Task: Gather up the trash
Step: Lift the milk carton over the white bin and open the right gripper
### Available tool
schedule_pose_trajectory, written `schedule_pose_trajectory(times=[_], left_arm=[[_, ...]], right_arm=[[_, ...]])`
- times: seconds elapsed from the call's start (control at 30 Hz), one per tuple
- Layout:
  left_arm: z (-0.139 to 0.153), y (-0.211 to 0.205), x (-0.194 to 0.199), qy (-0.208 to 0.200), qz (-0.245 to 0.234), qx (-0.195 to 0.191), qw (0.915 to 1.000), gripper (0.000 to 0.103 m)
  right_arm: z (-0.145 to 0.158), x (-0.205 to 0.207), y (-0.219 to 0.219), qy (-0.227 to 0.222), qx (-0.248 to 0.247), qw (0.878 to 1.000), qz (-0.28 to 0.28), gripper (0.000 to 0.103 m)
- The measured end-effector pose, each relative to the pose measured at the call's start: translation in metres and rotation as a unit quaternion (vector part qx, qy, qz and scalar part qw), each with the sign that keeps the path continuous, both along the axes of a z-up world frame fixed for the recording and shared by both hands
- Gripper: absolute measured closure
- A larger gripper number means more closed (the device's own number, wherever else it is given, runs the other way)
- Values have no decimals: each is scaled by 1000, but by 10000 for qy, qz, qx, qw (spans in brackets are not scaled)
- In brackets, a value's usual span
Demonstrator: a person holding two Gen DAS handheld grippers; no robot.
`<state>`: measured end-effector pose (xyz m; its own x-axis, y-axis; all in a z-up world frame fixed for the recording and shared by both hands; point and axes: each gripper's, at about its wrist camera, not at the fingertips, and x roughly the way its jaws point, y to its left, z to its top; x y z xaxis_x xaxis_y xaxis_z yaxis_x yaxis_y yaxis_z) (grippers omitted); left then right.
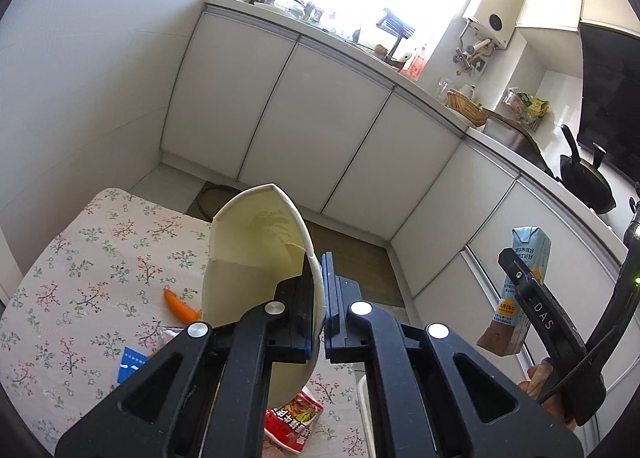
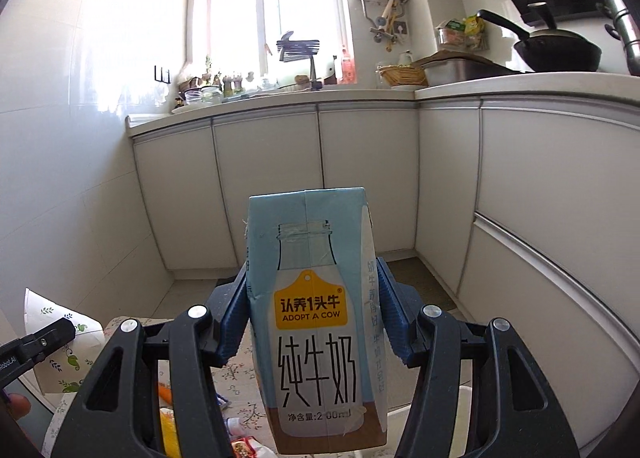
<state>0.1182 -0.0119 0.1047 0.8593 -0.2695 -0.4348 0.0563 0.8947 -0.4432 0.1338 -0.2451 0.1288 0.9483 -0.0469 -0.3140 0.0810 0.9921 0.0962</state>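
Note:
My left gripper (image 1: 319,270) is shut on the rim of a crumpled cream paper bowl (image 1: 256,242), held tilted above the floral tablecloth (image 1: 80,258). The right wrist view shows that bowl (image 2: 60,318) at the lower left, with a green leaf print outside and the left gripper's finger (image 2: 40,342) on it. My right gripper (image 2: 312,278) is shut on a pale blue milk carton (image 2: 316,338), its blue pads pressing both sides; the carton stands upright in the air. The left wrist view shows the same carton (image 1: 528,258) at the right. Loose trash lies on the table below.
On the cloth lie an orange carrot piece (image 1: 180,304), a blue wrapper (image 1: 128,368) and a red snack packet (image 1: 296,422). A white container rim (image 2: 464,418) shows low on the right. White cabinets (image 2: 264,186) and a cluttered counter (image 2: 280,98) stand ahead.

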Motion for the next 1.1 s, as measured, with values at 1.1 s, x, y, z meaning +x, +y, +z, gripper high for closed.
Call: schedule_pose_trajectory(times=[1.1], left_arm=[[-31, -167, 14, 380, -1481, 174, 9881, 100]], right_arm=[[-65, -41, -179, 864, -54, 9857, -1442, 46]])
